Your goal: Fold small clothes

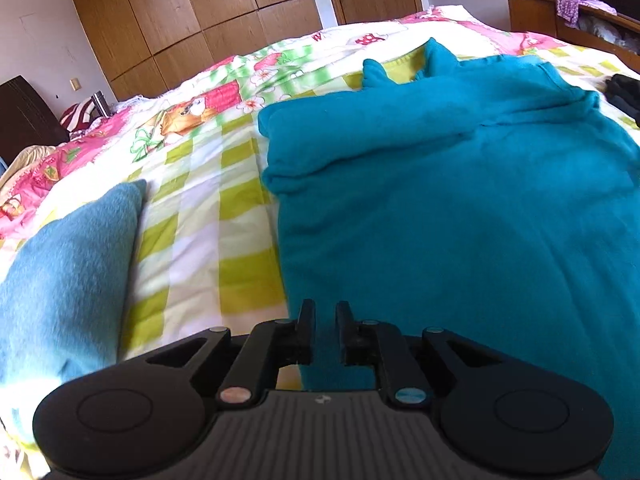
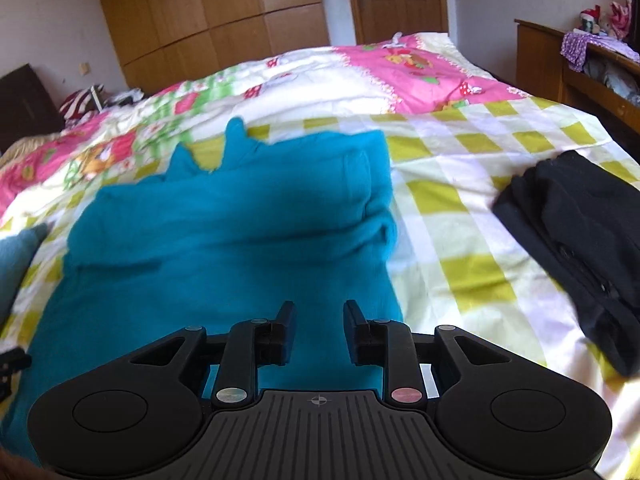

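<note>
A: What's cut off or unclear?

B: The teal sweater (image 1: 460, 208) runs out of frame at the bottom and right in the left wrist view. Its near hem is hidden behind both gripper bodies. Right wrist view is motion-blurred, so folds there are soft. The light blue cloth (image 1: 68, 280) left of the sweater is cropped by the frame edge, so I can't say what garment it is.

A: Where's the sweater?

B: Flat on the checked bedspread (image 1: 208, 216), sleeves folded across the chest, two points sticking up at its far edge. Black clothing (image 2: 576, 248) lies right of the sweater, well apart, partly cut off.

A: Grippers?

B: Left gripper (image 1: 325, 328): fingers parted by a narrow gap, nothing clamped, over the sweater's near left edge. Right gripper (image 2: 319, 330): fingers spread wider, empty, over the sweater's near right part. Can't tell whether either touches the fabric.

A: Containers?

B: Wooden shelf unit (image 2: 560, 68) far right of the sweater, purple cloth (image 2: 578, 48) draped over its edge, pale bundles inside, too small to identify.
</note>
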A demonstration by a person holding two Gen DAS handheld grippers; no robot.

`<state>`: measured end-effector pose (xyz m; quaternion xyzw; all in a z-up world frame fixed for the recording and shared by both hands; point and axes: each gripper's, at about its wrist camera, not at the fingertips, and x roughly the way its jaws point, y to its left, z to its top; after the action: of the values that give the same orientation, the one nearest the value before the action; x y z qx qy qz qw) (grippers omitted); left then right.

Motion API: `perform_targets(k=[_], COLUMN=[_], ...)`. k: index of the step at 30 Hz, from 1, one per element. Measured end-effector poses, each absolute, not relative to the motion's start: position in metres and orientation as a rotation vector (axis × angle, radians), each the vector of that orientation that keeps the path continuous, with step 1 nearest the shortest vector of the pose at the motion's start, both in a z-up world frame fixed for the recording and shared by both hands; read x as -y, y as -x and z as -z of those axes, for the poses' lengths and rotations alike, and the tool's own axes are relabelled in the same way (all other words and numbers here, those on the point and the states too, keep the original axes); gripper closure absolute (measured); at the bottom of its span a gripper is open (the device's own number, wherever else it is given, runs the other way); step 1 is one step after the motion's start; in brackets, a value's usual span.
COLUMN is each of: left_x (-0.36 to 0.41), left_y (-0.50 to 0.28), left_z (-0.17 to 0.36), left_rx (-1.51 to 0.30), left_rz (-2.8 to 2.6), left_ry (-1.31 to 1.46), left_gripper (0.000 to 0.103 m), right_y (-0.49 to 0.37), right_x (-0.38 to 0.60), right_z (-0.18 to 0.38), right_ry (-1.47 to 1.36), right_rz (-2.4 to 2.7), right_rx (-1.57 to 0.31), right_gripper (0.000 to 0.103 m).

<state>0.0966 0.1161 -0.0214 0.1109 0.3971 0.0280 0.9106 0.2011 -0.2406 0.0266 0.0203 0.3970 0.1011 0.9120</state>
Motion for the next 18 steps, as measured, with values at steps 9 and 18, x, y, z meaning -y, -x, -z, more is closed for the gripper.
perform_targets(k=[9, 18], left_x=[-0.102, -0.105], left_y=[-0.004, 0.015], left_z=[0.01, 0.002], left_rx=[-0.919, -0.953], left_rz=[-0.025, -0.042], left_ry=[-0.222, -0.177], left_gripper=[0.064, 0.057], right_y=[-0.078, -0.057], right_x=[0.263, 0.266], right_z=[-0.02, -0.007], right_ry=[-0.015, -0.077], right_rz=[-0.13, -0.157], right_rx=[-1.016, -1.13], right_gripper=[0.059, 0.055])
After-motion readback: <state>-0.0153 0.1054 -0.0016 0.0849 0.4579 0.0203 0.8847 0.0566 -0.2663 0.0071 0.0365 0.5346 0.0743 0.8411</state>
